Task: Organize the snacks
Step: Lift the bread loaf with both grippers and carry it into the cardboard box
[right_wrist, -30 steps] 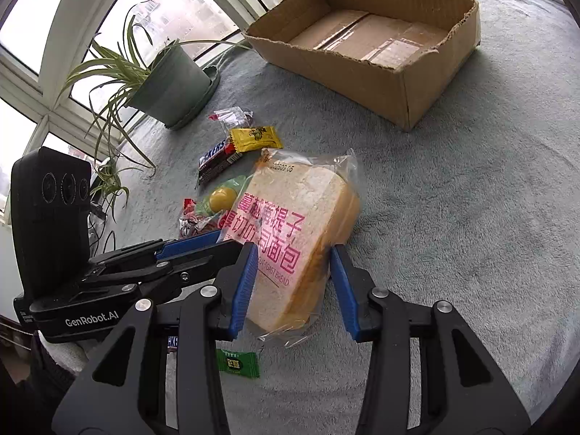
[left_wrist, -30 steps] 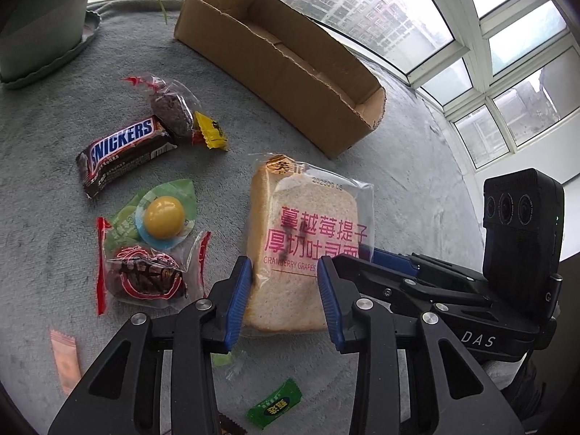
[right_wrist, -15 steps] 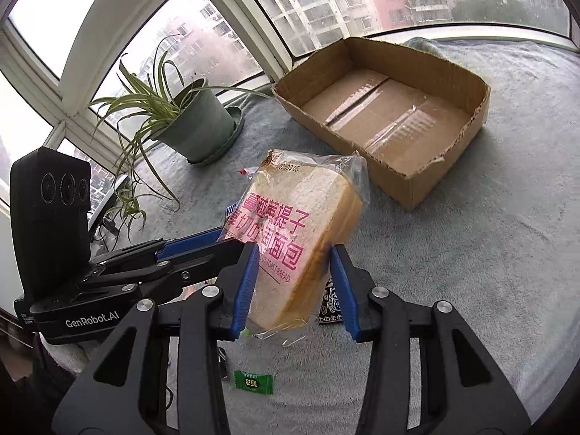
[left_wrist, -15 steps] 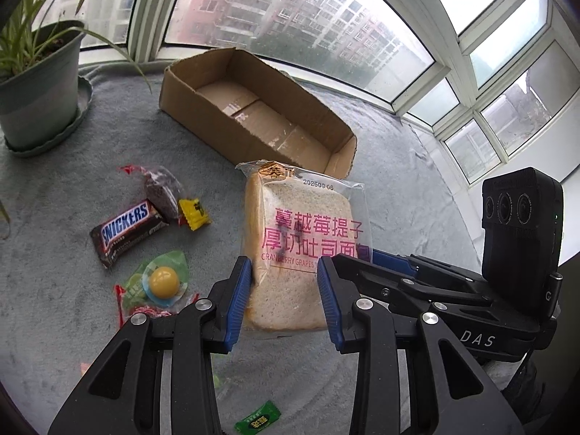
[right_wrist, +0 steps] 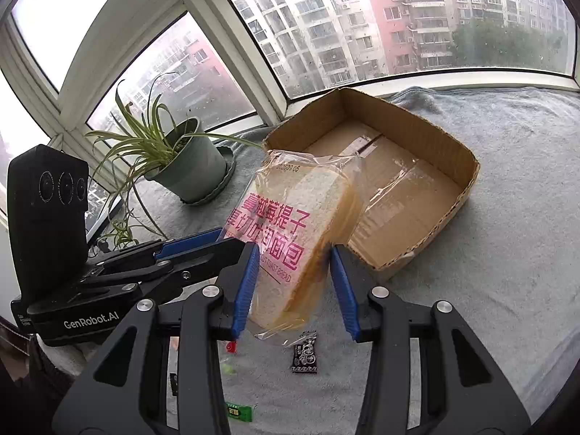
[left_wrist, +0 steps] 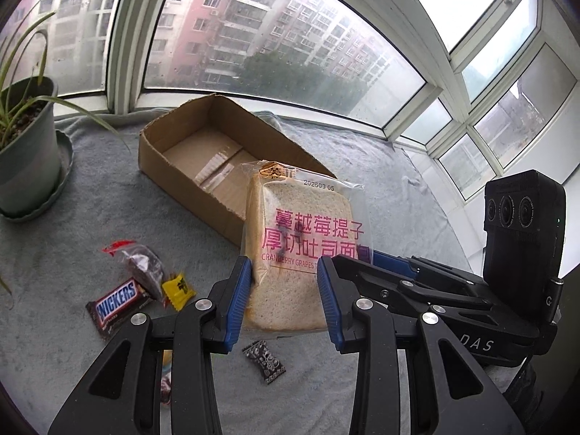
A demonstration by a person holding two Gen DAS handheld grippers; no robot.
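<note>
**Carrying a soft bread pack toward the box**

Holding the bread (left_wrist: 297, 253) clear of the table (left_wrist: 380, 166), both tongs pinch its lower end: left tongs (left_wrist: 284, 299) across the face, right tongs (right_wrist: 295, 284) across its thickness. The box (right_wrist: 427, 195) sits just beyond. Light, squashy, in slippery film, it likely needs a gentle grip low on the loaf.
</note>
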